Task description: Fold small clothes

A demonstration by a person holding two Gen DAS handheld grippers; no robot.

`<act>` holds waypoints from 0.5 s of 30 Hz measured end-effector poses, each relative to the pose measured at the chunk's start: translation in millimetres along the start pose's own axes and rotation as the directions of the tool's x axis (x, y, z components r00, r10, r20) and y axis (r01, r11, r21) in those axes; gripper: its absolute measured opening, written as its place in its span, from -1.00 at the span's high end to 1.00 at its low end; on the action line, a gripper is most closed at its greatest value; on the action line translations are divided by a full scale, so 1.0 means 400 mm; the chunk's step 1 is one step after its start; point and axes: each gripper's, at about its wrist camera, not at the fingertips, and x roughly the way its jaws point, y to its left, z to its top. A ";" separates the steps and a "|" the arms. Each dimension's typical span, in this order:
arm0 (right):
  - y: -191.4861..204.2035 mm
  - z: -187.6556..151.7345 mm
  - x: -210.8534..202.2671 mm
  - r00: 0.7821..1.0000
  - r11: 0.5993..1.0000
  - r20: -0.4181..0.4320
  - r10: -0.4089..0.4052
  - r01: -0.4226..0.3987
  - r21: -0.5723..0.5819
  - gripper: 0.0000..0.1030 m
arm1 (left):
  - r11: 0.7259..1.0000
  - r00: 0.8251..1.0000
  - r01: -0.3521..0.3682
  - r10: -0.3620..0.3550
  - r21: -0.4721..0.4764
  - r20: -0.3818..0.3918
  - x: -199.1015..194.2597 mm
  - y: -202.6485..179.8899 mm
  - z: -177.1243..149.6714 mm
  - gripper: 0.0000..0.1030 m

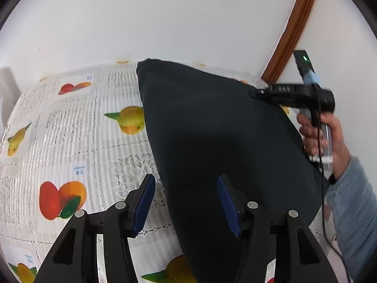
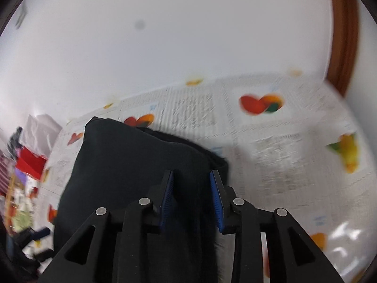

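On the fruit-printed tablecloth lay the dark garment, the left gripper spread wide over its near edge and the right gripper parted above the cloth, neither pinching anything.

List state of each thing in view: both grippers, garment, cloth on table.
left gripper: open, jaws apart, one pad over the garment, one over the tablecloth.
right gripper: open, jaws apart over the garment's edge, gripping nothing.
dark garment: lying on the table, folded over, two layers showing at one edge.
fruit-print tablecloth: spread flat under the garment.
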 end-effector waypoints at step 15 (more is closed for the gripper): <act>-0.053 -0.177 -0.228 0.996 0.999 0.071 -0.046 0.046 0.000 0.30 | 1.000 1.000 0.030 -0.030 0.006 0.003 -0.047 -0.003 -0.075 -0.09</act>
